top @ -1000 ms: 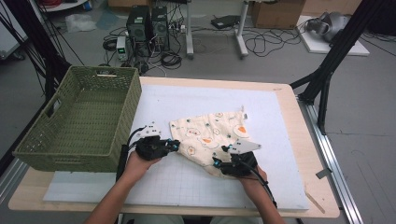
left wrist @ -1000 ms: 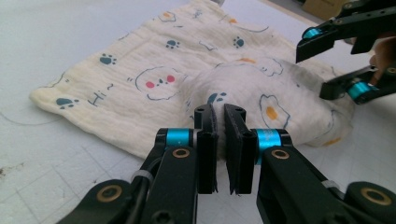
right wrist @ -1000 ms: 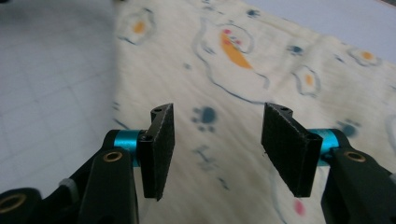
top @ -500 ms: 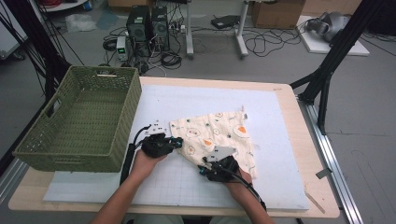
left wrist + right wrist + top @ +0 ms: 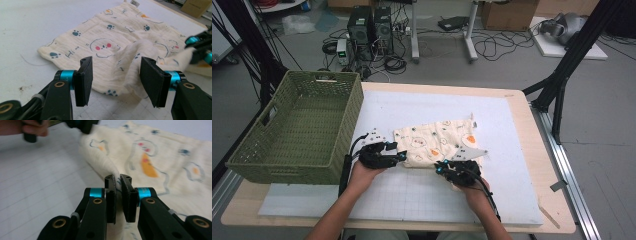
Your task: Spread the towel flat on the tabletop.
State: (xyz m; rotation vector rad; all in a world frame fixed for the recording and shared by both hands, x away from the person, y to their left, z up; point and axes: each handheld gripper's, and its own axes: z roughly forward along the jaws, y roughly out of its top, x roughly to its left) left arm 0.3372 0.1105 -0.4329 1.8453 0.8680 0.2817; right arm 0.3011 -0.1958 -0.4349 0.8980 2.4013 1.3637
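Cream cloth [image 5: 437, 144], "Hi" printed | left gripper [image 5: 115, 75] jaws just opening, apart | right gripper [image 5: 118, 185] jaws just closing, clamped on cloth

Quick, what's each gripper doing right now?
Left gripper: open, jaws just opened, cloth fold loose between them.
Right gripper: just closed, pinching the cloth edge.

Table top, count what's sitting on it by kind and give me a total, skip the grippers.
Cream printed muslin cloth: 1
Green woven plastic basket: 1
White gridded mat: 1
Total: 3
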